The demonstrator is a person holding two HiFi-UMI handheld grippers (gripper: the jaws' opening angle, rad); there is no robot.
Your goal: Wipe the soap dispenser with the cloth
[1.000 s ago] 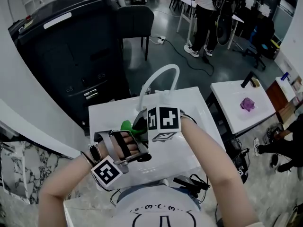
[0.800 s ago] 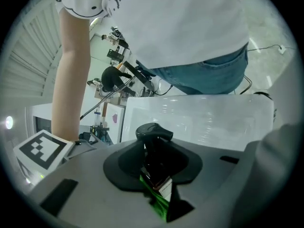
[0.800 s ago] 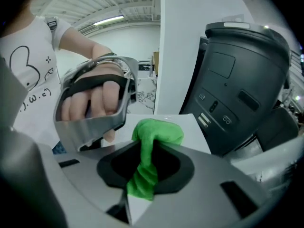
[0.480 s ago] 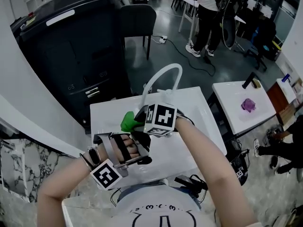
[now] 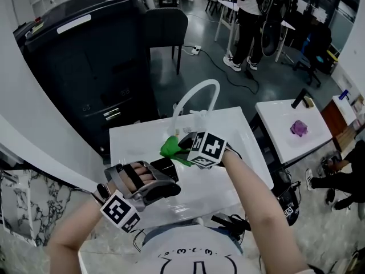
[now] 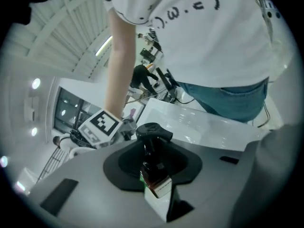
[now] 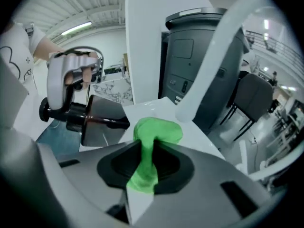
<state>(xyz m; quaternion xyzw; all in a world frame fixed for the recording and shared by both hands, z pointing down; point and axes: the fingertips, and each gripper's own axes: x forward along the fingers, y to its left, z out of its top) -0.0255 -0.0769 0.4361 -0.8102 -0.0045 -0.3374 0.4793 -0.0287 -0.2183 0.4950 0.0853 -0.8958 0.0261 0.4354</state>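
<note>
Your left gripper [image 6: 155,177] clamped the dark pump-top soap dispenser [image 6: 153,148]; your right gripper [image 7: 141,177] pinched the green cloth [image 7: 157,131]; firm overlapping strokes were advisable.

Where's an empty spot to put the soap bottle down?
Bare: the white top left of the faucet, and its far right corner. Crowded: the middle, where the left gripper with the bottle nears the right gripper with the cloth.
</note>
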